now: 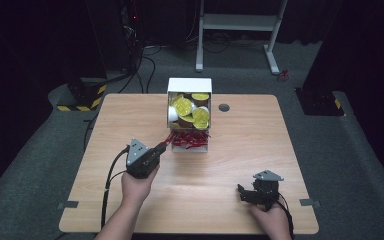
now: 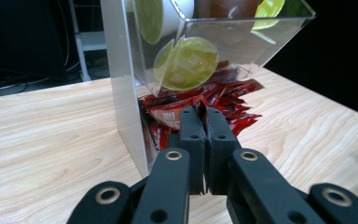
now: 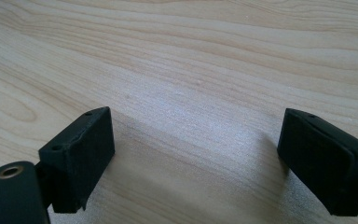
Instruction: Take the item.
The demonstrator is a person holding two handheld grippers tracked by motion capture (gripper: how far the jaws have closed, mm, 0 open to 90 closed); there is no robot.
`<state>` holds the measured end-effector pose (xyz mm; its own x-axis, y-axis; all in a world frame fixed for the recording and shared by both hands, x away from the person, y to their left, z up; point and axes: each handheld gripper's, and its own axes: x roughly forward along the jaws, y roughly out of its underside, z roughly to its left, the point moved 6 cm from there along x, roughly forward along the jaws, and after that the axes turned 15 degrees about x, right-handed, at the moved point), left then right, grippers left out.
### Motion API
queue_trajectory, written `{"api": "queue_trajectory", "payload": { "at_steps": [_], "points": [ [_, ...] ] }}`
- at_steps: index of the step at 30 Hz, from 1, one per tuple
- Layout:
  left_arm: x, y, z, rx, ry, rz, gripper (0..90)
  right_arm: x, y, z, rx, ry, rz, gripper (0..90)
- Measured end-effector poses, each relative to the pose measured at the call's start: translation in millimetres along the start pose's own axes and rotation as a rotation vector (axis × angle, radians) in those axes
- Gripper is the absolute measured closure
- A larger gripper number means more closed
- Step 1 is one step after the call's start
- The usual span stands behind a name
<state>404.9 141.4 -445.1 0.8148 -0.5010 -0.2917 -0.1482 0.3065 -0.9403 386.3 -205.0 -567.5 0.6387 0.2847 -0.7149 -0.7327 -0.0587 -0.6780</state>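
A clear dispenser box (image 1: 189, 86) stands at the table's far middle, holding coffee capsules with yellow-green lids (image 1: 183, 106) above a pile of red packets (image 1: 191, 139). My left gripper (image 1: 167, 141) reaches into the box's lower opening from the left. In the left gripper view its jaws (image 2: 204, 114) are shut on the edge of a red packet (image 2: 168, 115), with a capsule (image 2: 186, 63) leaning on the clear wall just above. My right gripper (image 1: 242, 194) sits low over the table at the front right, and its jaws (image 3: 196, 154) stand wide open with nothing between them.
The wooden table (image 1: 230, 150) has a small round grommet (image 1: 224, 107) right of the box. Beyond the far edge a white frame (image 1: 240, 22) stands on the dark floor. Bare wood (image 3: 191, 56) lies under the right gripper.
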Motion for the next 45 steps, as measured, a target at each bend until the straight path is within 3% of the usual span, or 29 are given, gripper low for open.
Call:
{"api": "queue_trajectory", "payload": {
  "at_steps": [30, 39, 45],
  "points": [
    [-22.9, 2.3, 11.7, -0.007, -0.019, -0.038, 87.8, 0.3, -0.3, 0.0, -0.001, -0.001, -0.001, 10.8],
    [-28.9, 5.5, 19.1, 0.012, -0.042, -0.026, 87.7, 0.6, -0.5, 0.1, -0.001, -0.001, -0.002, 10.8],
    [-30.5, 7.2, 23.5, 0.003, -0.048, -0.022, 87.7, 0.6, -0.5, 0.2, -0.001, -0.001, -0.002, 10.8]
  ]
}}
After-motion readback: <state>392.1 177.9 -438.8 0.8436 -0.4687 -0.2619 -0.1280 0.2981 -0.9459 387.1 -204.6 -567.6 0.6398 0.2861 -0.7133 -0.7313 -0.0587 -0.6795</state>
